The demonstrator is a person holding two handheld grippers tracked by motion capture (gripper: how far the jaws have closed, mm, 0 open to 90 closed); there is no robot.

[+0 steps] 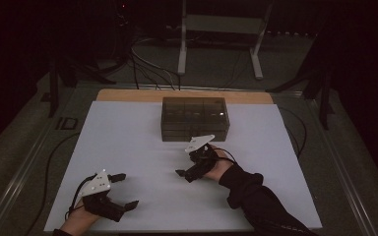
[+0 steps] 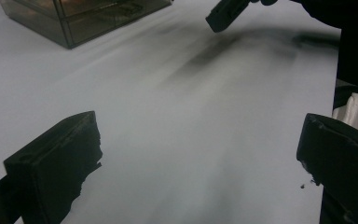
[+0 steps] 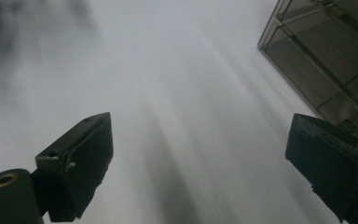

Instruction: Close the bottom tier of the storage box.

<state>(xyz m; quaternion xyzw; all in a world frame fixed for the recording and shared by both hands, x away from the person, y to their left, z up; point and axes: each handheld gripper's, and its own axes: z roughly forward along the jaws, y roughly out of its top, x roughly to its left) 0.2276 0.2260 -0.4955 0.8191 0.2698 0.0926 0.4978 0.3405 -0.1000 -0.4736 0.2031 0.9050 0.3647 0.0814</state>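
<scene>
A smoky, see-through plastic drawer box stands at the back middle of the white board. My right gripper hovers just in front of the box, open and holding nothing. In the right gripper view the jaws stand wide apart over bare board, with the box at the upper right. My left gripper rests near the front left of the board, open and empty. The left gripper view has its jaws spread wide, the box at the top left and the other gripper's jaw tip at the top.
A strip of wooden tabletop runs along behind the board. On the floor beyond are a white metal stand and loose cables. A dark sleeve crosses the front right of the board.
</scene>
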